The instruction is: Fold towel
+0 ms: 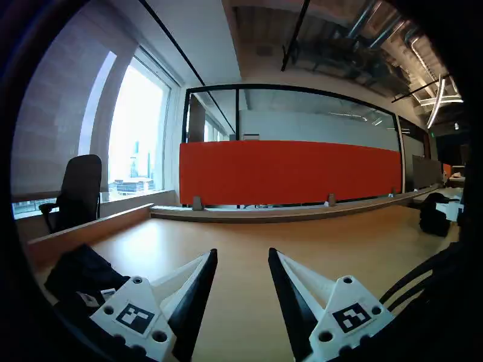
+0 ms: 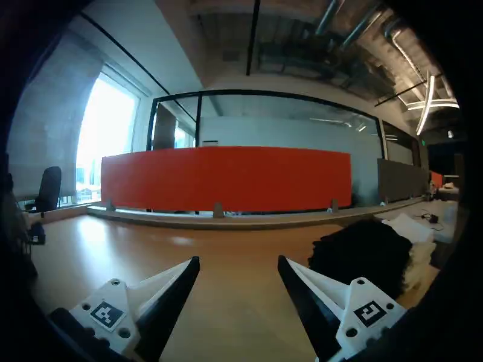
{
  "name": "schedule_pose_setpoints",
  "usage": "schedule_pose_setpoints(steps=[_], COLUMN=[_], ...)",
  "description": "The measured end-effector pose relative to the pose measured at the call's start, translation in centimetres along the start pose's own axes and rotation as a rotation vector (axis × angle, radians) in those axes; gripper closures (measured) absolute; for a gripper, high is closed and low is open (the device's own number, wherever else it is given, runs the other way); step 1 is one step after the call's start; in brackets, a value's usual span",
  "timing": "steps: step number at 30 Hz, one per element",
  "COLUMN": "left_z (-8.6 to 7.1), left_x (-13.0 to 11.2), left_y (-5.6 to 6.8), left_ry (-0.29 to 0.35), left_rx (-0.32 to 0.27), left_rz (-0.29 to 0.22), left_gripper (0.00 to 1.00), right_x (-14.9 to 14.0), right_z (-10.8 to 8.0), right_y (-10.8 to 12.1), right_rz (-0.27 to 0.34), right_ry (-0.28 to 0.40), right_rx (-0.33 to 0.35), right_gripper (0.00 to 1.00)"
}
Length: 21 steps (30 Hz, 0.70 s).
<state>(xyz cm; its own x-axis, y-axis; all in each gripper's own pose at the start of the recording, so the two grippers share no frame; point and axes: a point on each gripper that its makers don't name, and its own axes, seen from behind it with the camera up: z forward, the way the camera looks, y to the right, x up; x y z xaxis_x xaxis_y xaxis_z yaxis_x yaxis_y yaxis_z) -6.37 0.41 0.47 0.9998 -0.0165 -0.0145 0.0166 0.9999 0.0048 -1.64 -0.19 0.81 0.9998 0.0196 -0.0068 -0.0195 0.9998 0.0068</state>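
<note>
Both sets of tongs are spread apart with nothing between them. The left gripper point(image 1: 241, 251) and the right gripper point(image 2: 238, 258) each hang over the bare light wooden tabletop point(image 1: 253, 241), two white fingers with black inner pads apiece. The right gripper view is where the towels are: one stack of folded black towels point(image 2: 362, 250) sitting on the table just past that gripper's right-hand finger, with folded white towels point(image 2: 416, 232) touching its far side (can't count those, too squashed at the edge). The left gripper view has one dark crumpled cloth point(image 1: 84, 271) lying right beside its left-hand finger, and I can't tell if that's a towel too, plus a few black cables point(image 1: 416, 283) low on the right. Both views get one long orange desk divider point(image 1: 290, 172) across the back and one black office chair point(image 1: 75, 193) by the bright window point(image 1: 136, 139).
</note>
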Motion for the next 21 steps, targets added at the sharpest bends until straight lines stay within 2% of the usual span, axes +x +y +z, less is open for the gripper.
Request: schedule_pose_setpoints(steps=[21], left_z=[0.03], left_x=[-0.04], left_y=[-0.01], left_ry=[0.0], left_rx=[0.0], left_rz=[0.0], left_gripper=[0.39], right_x=[0.43], right_z=[-0.49], right_y=[-0.29], right_rz=[0.002], right_ry=[0.007], right_rx=[0.007], right_gripper=[0.0])
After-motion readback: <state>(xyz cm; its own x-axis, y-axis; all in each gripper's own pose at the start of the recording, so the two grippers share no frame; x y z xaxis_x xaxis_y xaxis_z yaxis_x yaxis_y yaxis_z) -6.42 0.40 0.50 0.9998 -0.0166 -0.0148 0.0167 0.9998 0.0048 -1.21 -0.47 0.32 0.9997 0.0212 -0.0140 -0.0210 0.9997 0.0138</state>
